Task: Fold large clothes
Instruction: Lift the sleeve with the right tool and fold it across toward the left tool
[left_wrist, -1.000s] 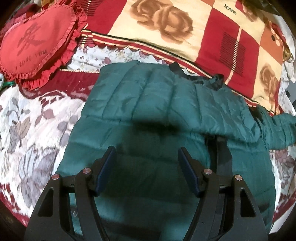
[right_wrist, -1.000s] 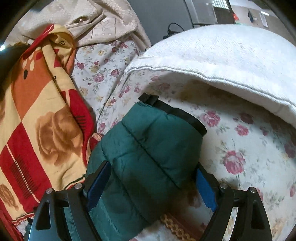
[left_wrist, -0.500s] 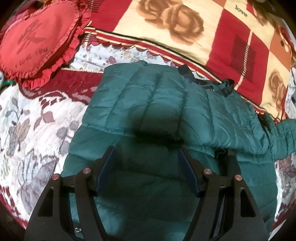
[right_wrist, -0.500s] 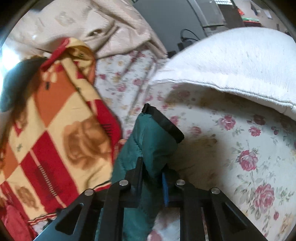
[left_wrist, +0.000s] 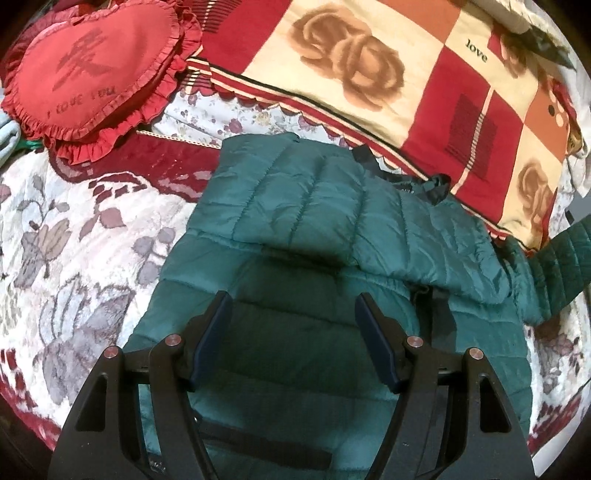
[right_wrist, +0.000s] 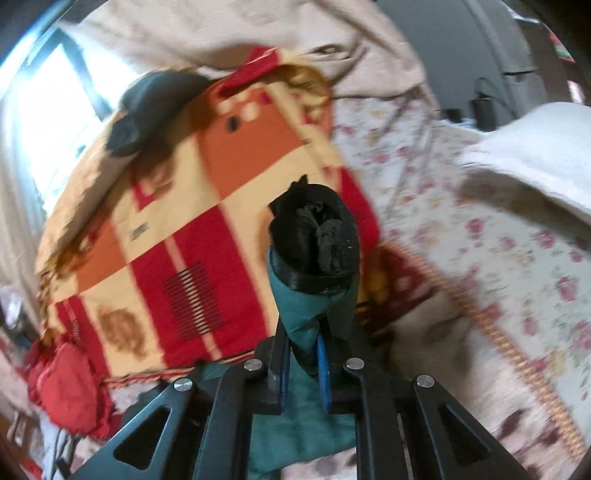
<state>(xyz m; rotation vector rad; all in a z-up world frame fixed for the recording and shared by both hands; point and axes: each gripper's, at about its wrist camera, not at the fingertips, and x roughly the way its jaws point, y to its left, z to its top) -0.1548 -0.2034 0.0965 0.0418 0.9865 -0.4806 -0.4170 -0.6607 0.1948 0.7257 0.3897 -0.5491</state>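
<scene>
A dark green puffer jacket (left_wrist: 332, 229) lies spread on the bed, one sleeve folded across its chest. My left gripper (left_wrist: 295, 325) is open and hovers just above the jacket's body. The other sleeve (left_wrist: 561, 266) rises at the right edge of the left wrist view. My right gripper (right_wrist: 303, 354) is shut on that sleeve (right_wrist: 306, 314) near its black cuff (right_wrist: 314, 243) and holds it up off the bed.
A red heart-shaped cushion (left_wrist: 85, 74) lies at the far left. A red and cream rose-pattern blanket (left_wrist: 388, 74) lies behind the jacket. A floral bedspread (left_wrist: 74, 240) covers the bed. A white folded quilt (right_wrist: 535, 155) lies at the right.
My right gripper closed on the sleeve near the cuff and lifted it, swinging left. My left gripper stayed open and shifted slightly over the jacket.
</scene>
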